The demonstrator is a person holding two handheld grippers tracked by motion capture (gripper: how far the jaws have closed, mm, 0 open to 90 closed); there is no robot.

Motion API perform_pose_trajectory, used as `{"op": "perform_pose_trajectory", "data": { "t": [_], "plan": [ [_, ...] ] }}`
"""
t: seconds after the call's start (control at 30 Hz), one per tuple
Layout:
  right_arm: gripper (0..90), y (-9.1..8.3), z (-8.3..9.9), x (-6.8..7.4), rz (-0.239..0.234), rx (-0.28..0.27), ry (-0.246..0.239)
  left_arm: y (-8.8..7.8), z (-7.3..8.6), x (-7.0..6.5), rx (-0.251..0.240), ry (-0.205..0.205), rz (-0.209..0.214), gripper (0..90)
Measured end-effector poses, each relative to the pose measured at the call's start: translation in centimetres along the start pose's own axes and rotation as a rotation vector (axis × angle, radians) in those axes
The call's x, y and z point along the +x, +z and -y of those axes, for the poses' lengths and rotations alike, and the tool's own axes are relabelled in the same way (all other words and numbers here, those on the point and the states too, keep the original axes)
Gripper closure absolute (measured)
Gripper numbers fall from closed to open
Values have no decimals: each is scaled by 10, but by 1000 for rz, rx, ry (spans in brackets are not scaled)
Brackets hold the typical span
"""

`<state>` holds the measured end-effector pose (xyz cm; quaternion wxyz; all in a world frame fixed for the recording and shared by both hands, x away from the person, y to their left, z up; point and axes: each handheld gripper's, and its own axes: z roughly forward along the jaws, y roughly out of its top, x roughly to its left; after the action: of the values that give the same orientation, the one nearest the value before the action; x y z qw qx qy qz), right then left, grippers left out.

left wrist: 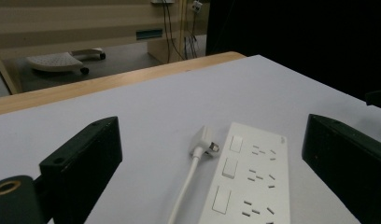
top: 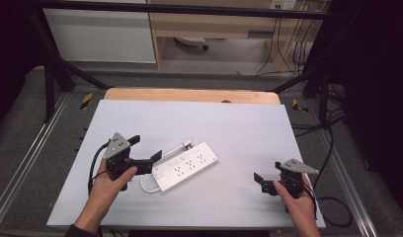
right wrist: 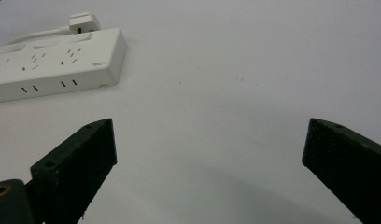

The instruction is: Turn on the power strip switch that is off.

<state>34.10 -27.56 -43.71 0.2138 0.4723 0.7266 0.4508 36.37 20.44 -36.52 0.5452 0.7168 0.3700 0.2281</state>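
Power strip (top: pixel 185 166) lies flat near the middle of the worktop (top: pixel 239 123), w/ its white plug (left wrist: pixel 205 141) loose beside it. Left hand-held gripper (top: pixel 145 152) is wide open right by its end, not holding yet. Right hand-held gripper (top: pixel 260 181) is wide open too, near the right edge. Nothing's picked up or plugged in. Tiny label's too small to read.

Nothing I can actually read from my end. The white power strip (right wrist: pixel 53 58) has a tiny dark marking on its top face near the end corner, probably a brand, but it's way too small to make out. In the high view it's just blur.
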Motion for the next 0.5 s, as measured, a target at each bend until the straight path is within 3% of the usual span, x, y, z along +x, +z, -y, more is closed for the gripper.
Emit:
{"op": "perform_pose_trajectory", "data": {
  "t": [0.5],
  "plan": [
    [35,0,0,0,-3,2,0,22,0,-1,8,5,-8,54]
  ]
}}
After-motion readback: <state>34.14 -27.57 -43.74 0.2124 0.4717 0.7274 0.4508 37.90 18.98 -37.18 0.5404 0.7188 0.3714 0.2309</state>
